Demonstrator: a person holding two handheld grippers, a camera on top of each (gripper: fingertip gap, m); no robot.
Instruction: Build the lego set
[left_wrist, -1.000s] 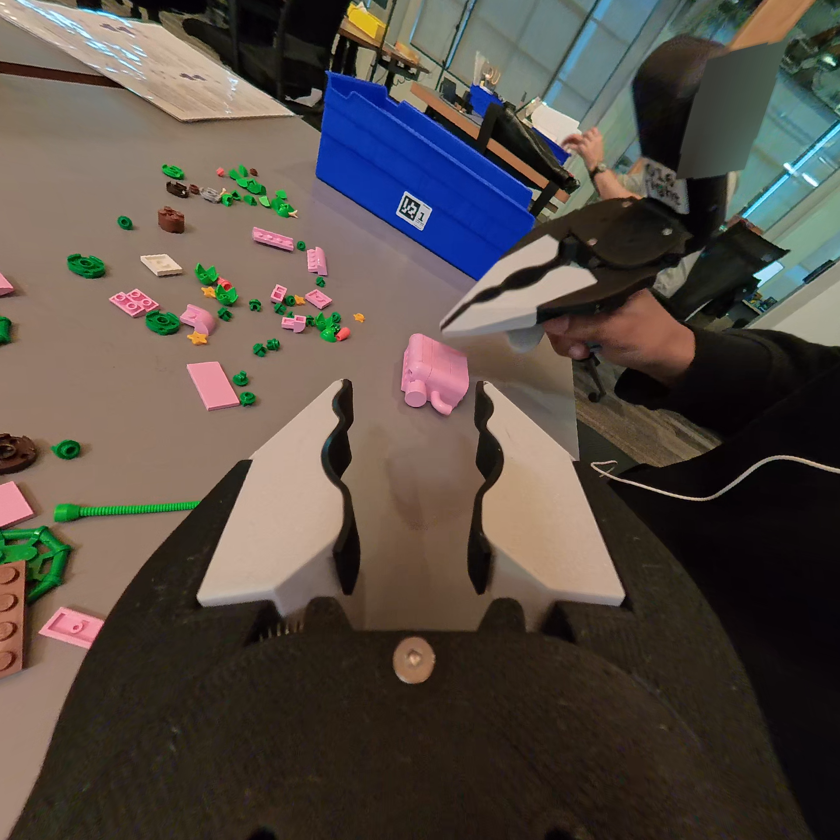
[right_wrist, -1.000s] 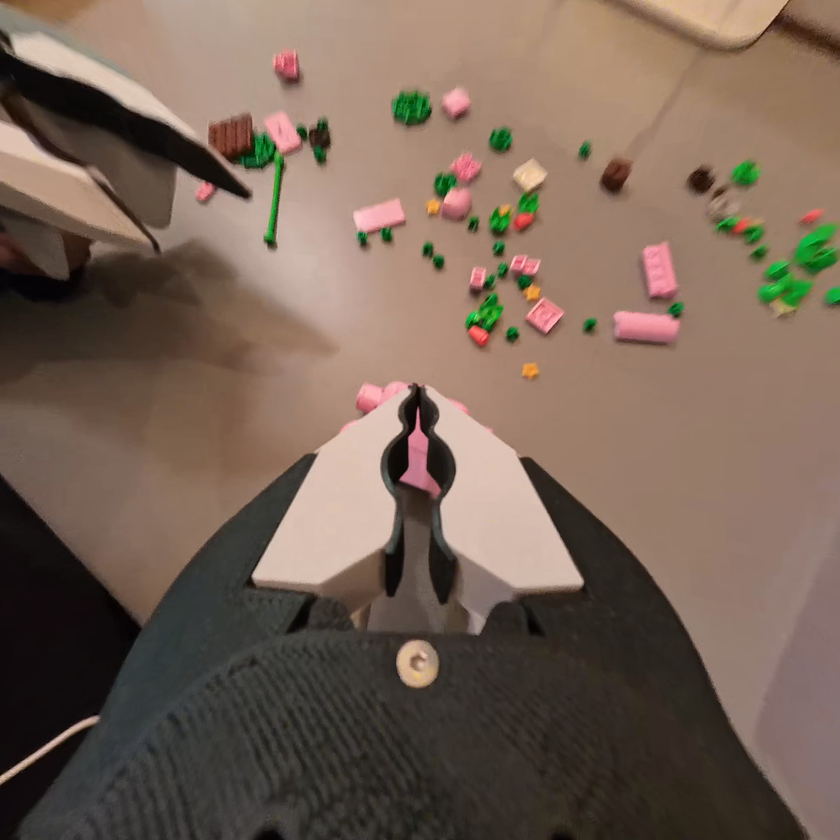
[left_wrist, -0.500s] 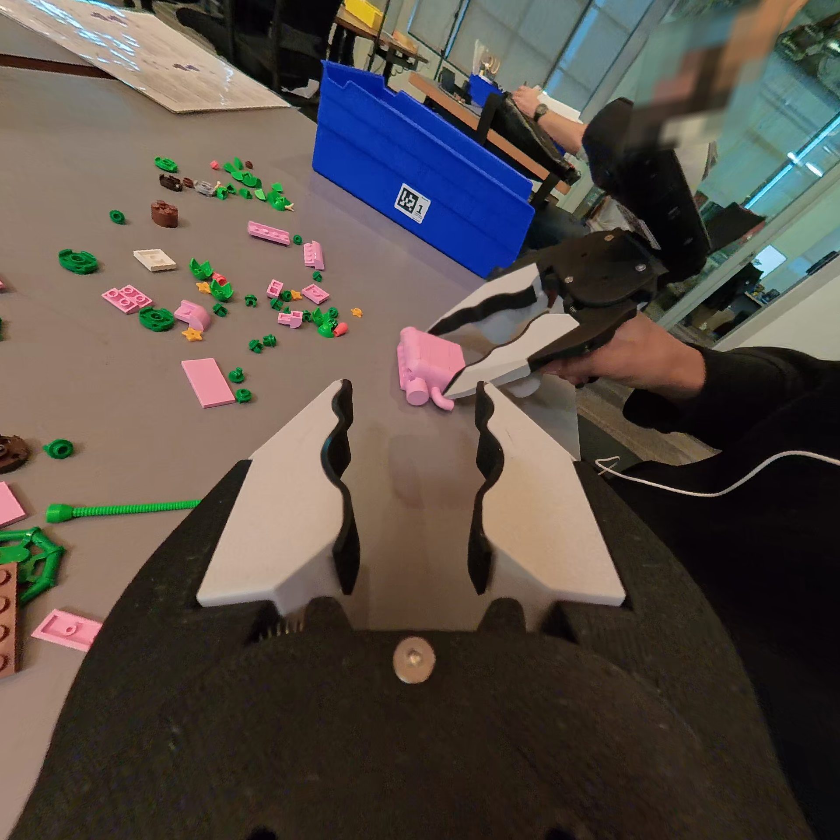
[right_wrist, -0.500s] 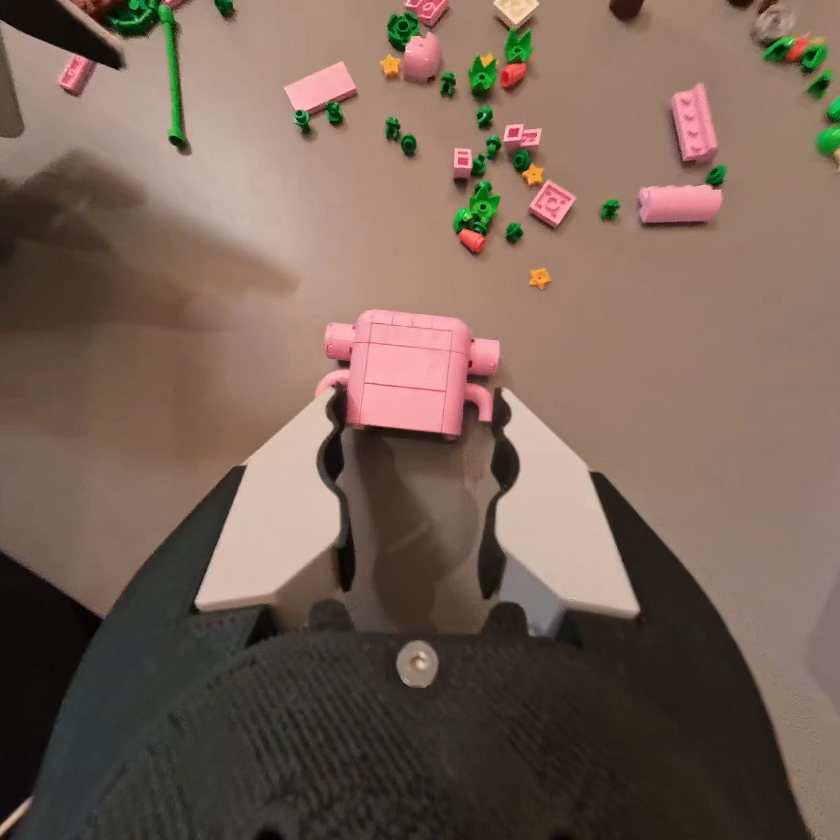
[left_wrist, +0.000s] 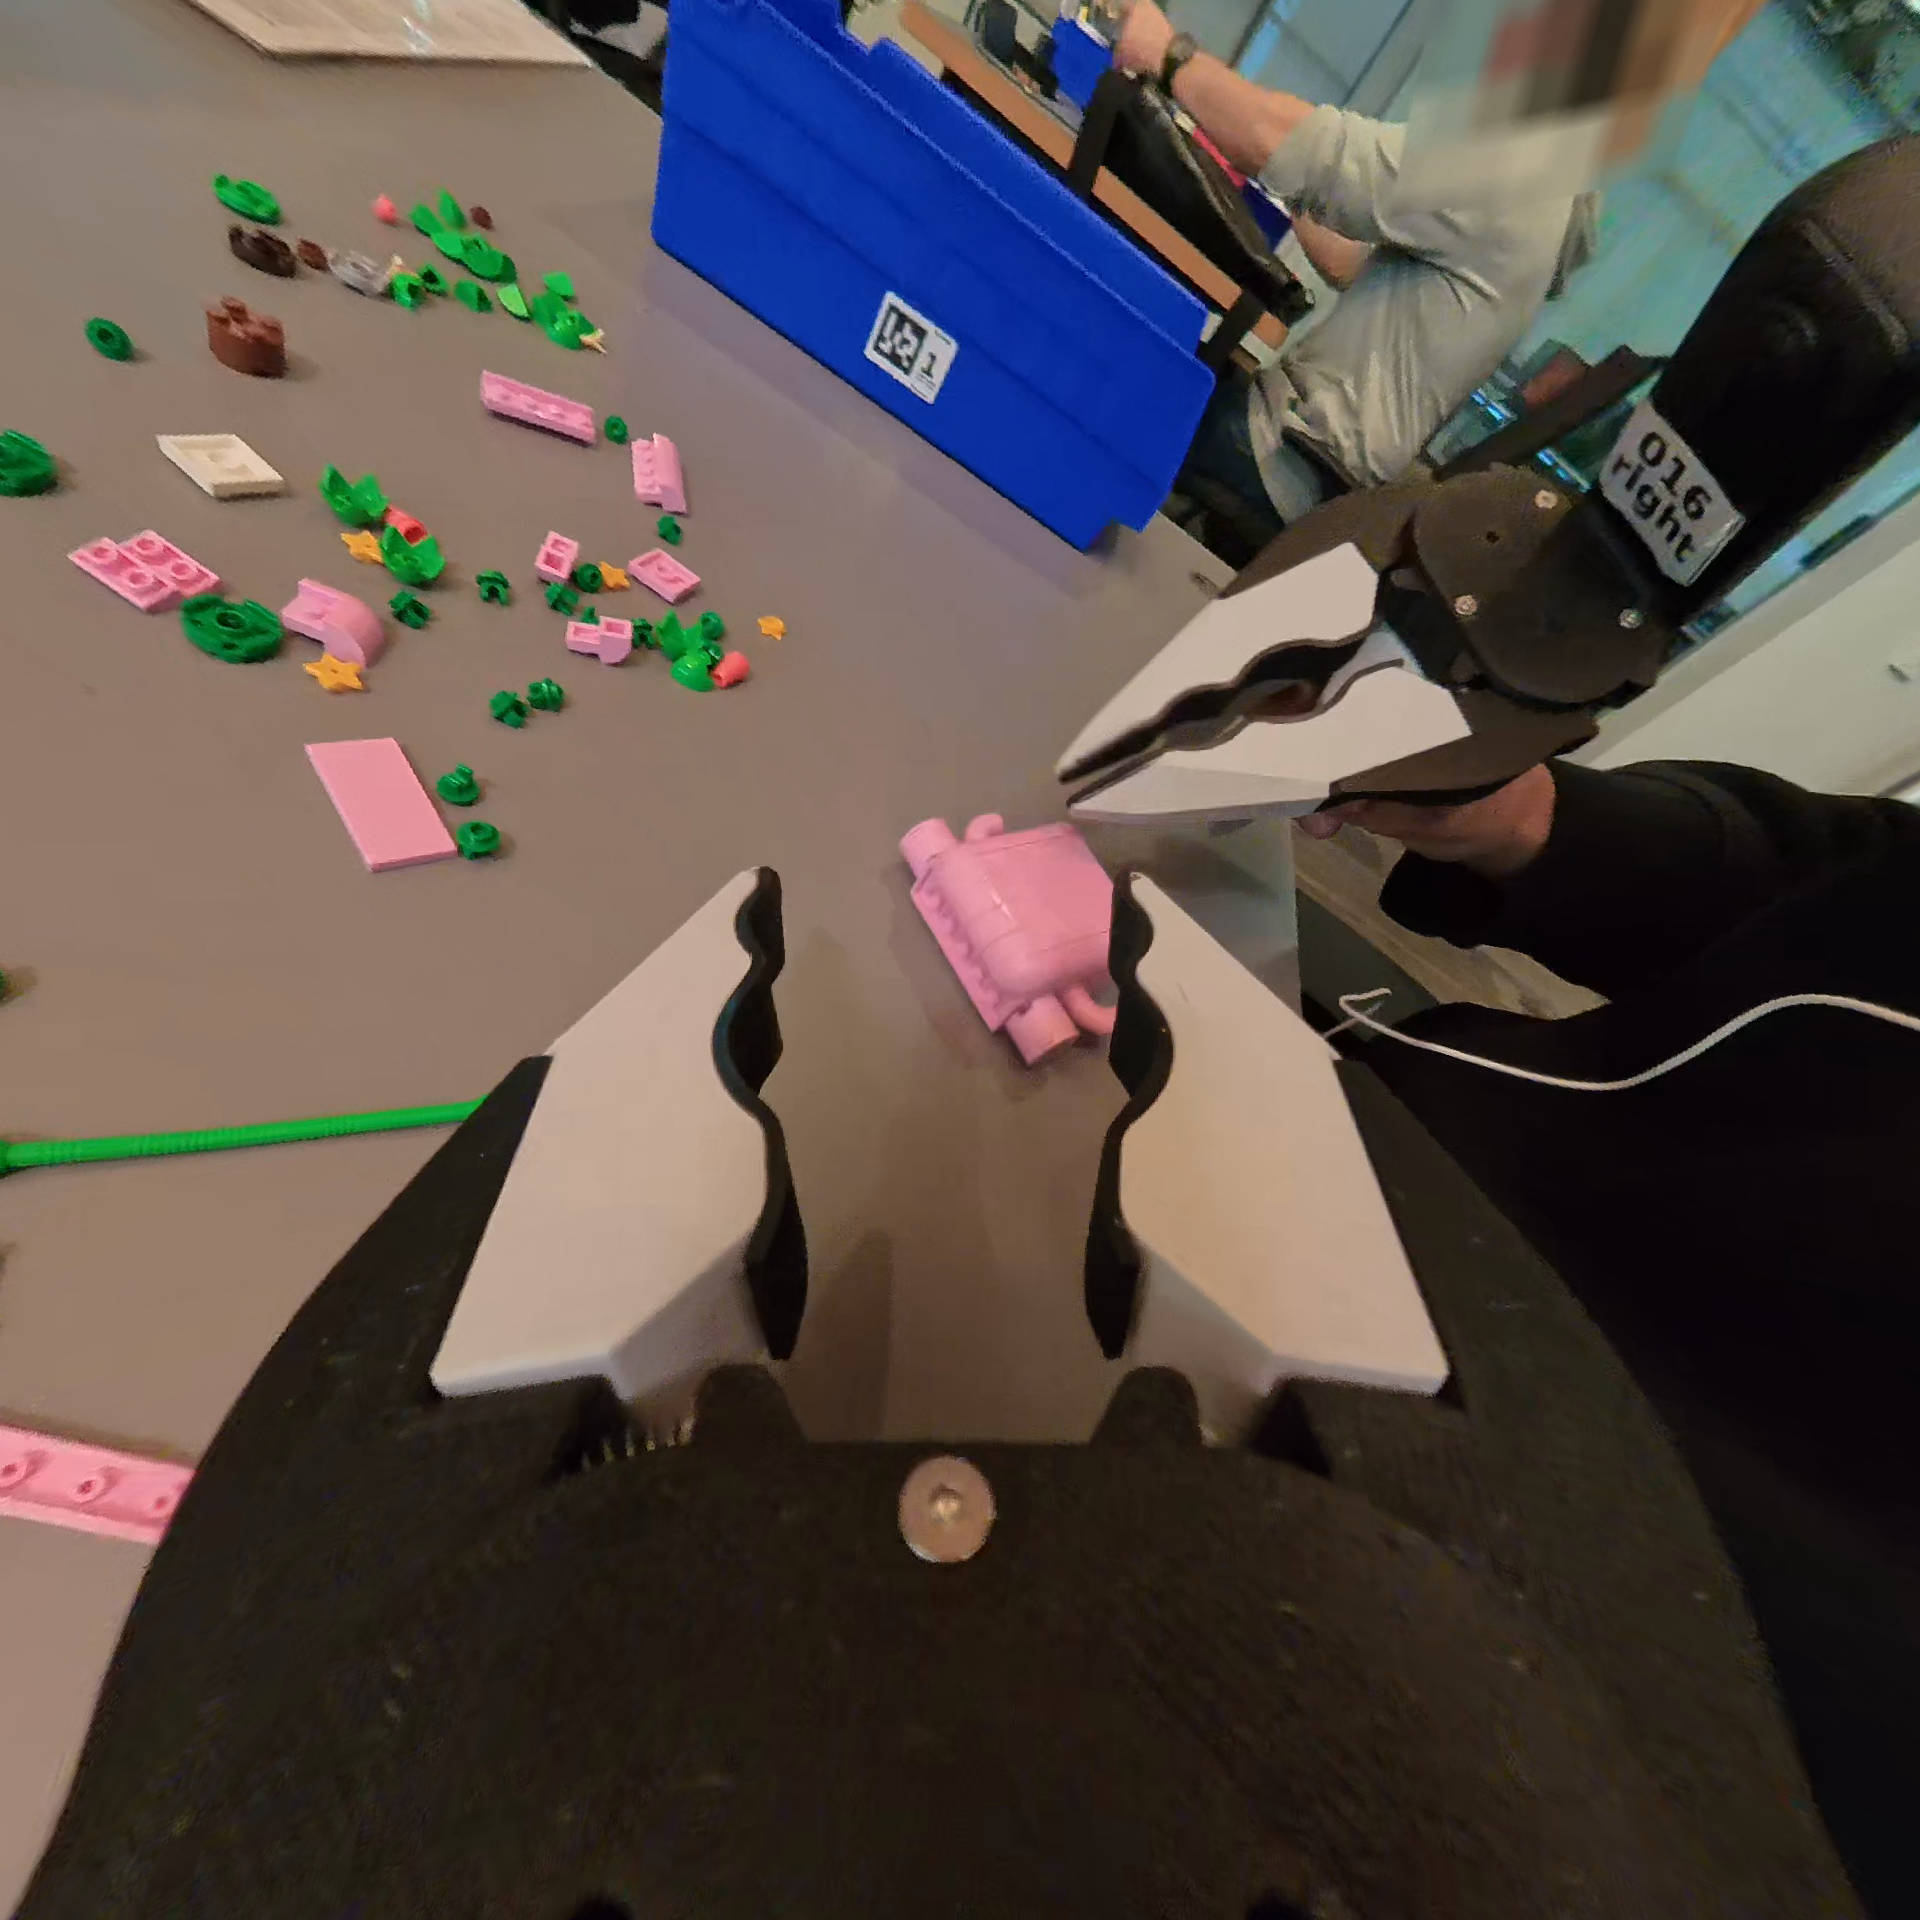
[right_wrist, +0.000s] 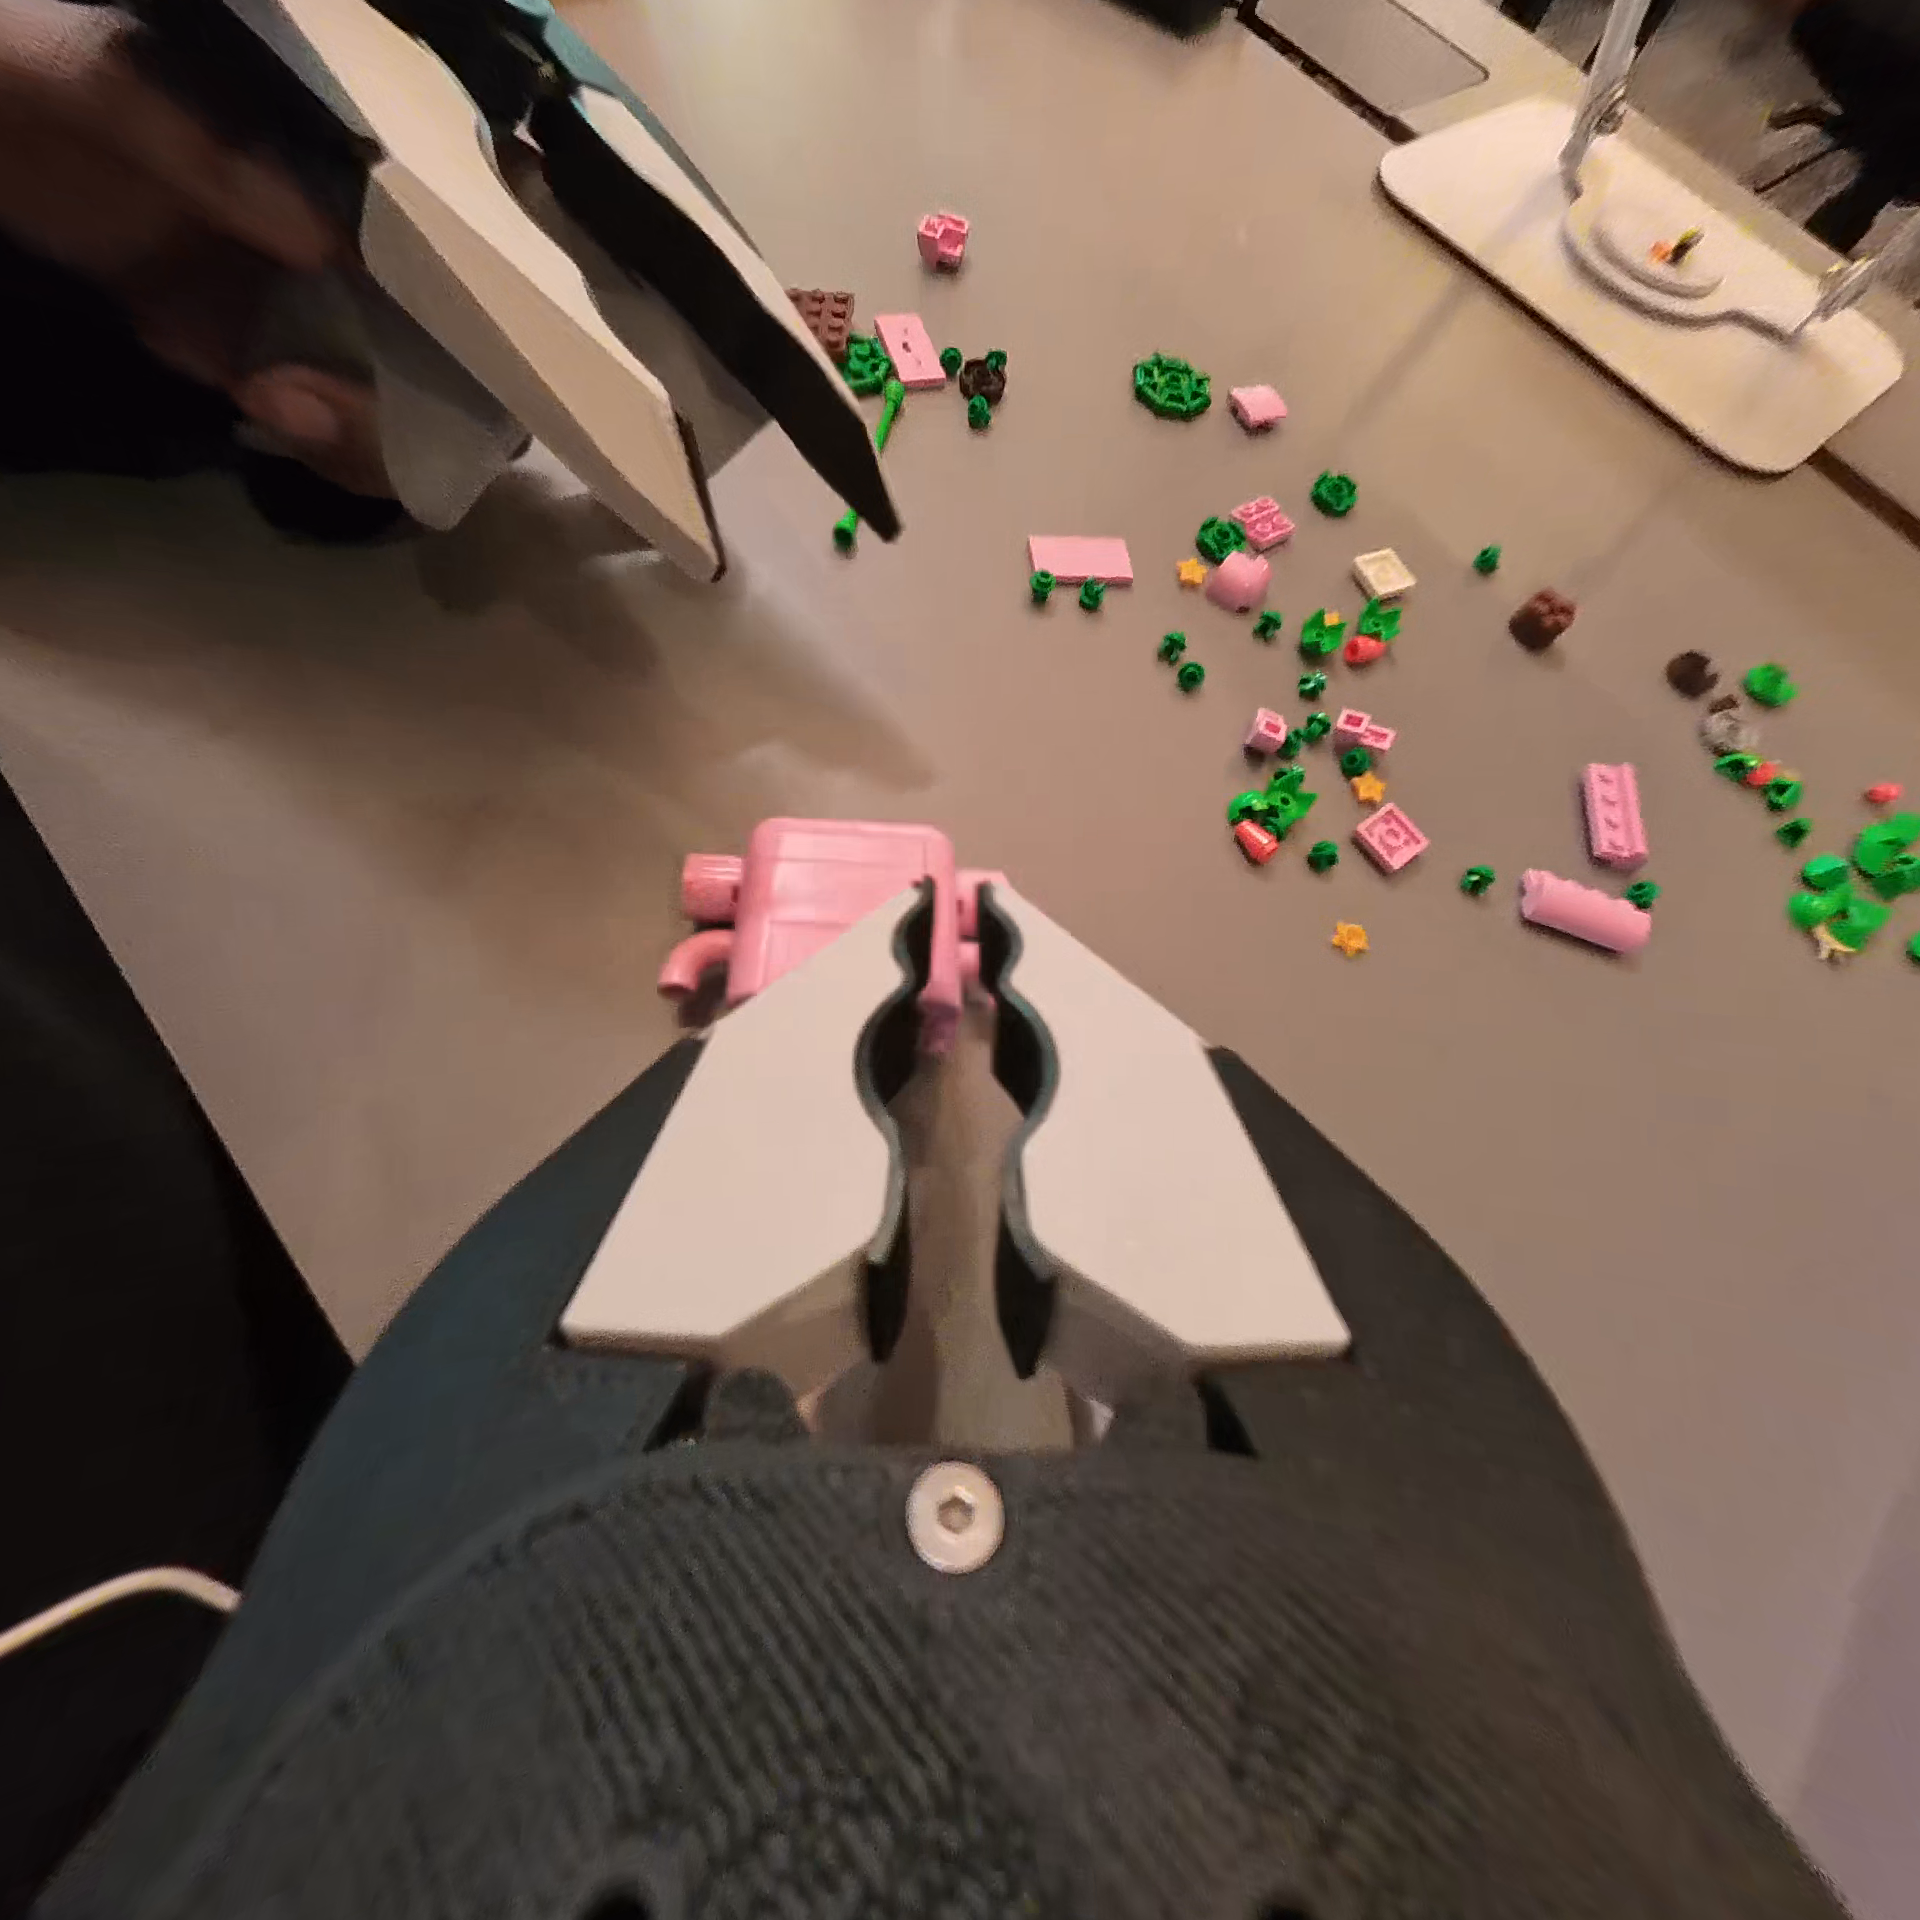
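Nearest, the left gripper (left_wrist: 940, 935) hovers with its fingers wide apart and empty. Just beyond, at one o'clock, the pink lego assembly (left_wrist: 1013, 920) lies on its side on the grey table (left_wrist: 623, 935). The right gripper (left_wrist: 1081, 781) hangs just above it, fingers drawn nearly together on nothing. Half a second ago those fingers were spread at the assembly; now they have lifted clear. Next comes choosing a loose piece from the scatter at eleven o'clock, before the blue bin (left_wrist: 914, 270).

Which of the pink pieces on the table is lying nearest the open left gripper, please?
The pink block with pegs, just ahead of the left gripper; the other pink pieces lie farther off.
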